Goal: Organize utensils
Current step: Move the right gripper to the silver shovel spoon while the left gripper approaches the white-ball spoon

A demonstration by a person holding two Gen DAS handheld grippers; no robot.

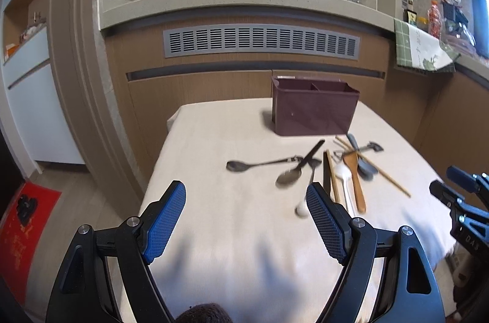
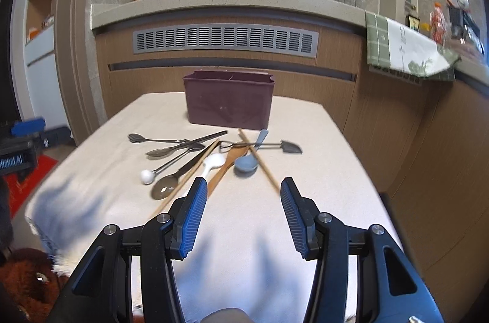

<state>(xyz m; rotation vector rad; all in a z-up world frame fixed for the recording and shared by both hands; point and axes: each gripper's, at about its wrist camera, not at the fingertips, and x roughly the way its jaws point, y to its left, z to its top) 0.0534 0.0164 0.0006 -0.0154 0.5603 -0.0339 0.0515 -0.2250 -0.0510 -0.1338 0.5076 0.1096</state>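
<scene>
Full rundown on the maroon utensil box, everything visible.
The maroon utensil box is a rectangular, plastic-looking bin with an open top. An inner divider splits it into compartments, and one top corner is notched. It stands upright near the far edge of the cloth-covered table, just behind the scattered utensils. No utensil shows above its rim; its inside is mostly hidden. Nothing touches it except the table; both tools are well short of it.

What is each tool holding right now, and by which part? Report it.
Nothing is held. The left tool and the right tool are both open and empty above the table; the utensils lie untouched beside the holder.
</scene>
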